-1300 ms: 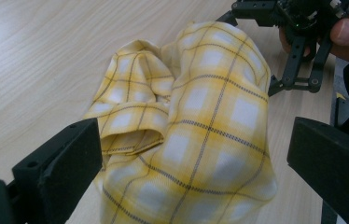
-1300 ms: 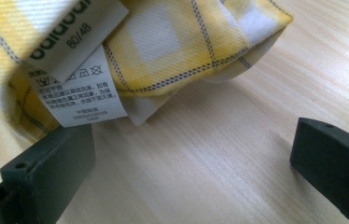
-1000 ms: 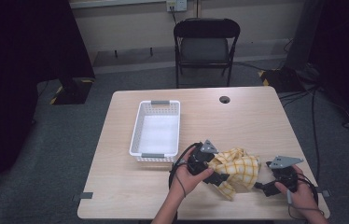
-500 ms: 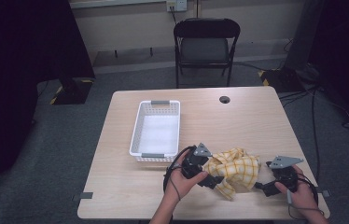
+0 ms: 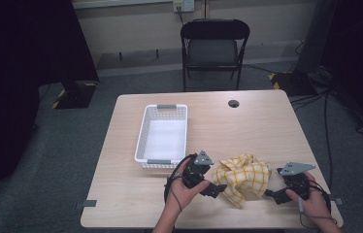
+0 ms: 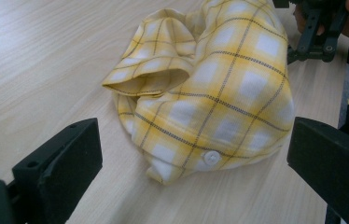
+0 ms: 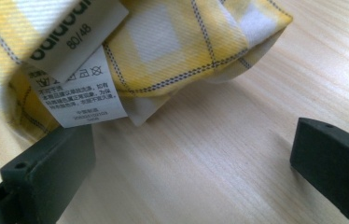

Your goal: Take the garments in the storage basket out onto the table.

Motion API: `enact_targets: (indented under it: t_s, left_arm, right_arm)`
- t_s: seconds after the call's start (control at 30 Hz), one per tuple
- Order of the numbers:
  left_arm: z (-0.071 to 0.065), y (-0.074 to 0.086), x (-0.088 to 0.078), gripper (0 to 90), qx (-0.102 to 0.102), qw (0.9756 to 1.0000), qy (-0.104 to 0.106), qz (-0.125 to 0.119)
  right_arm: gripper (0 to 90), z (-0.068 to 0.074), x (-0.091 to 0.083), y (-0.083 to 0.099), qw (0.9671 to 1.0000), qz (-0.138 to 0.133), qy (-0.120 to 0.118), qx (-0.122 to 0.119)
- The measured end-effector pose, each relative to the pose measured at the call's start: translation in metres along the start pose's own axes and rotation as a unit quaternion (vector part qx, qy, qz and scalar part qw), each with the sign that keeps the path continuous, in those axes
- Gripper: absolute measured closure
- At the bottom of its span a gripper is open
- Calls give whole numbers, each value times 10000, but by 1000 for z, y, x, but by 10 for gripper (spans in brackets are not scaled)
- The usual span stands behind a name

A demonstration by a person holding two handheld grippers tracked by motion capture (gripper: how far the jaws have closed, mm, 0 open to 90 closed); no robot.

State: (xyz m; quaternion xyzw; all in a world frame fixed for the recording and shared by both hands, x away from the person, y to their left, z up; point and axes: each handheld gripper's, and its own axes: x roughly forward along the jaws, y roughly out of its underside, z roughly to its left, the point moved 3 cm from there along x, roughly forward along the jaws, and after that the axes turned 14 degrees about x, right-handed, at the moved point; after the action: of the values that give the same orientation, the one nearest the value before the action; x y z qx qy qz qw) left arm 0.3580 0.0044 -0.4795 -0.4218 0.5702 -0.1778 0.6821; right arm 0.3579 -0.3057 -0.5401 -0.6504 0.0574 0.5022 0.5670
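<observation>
A crumpled yellow checked shirt (image 5: pixel 243 178) lies on the wooden table near its front edge. In the left gripper view the shirt (image 6: pixel 219 93) shows a white button and a cuff opening, lying ahead of the wide-apart jaws. My left gripper (image 5: pixel 216 189) sits just left of the cloth, open. My right gripper (image 5: pixel 272 194) sits at the cloth's right side, open. In the right gripper view the shirt (image 7: pixel 172 46) hangs over the table with two white care labels (image 7: pixel 77 88) at its edge; the left jaw is under the labels, nothing is pinched.
A white plastic basket (image 5: pixel 162 136) stands empty at the table's left middle. A round cable hole (image 5: pixel 233 103) is near the far edge. A black folding chair (image 5: pixel 213 46) stands behind the table. Cables trail on the floor at the right.
My left gripper has drawn back to the left and toward the front, off the shirt. The shirt now lies flatter on the table. The right gripper has hardly moved.
</observation>
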Motion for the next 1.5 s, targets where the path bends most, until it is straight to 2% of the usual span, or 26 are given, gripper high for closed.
enact_targets:
  t_s: [0.4,1.5]
  left_arm:
    - [0,9,-4,28,-31,10000,-48,10]
    - [-4,36,-28,28,-132,9996,-240,39]
  right_arm:
    - [0,0,0,0,10000,0,0,1]
    - [0,0,0,0,10000,0,1,0]
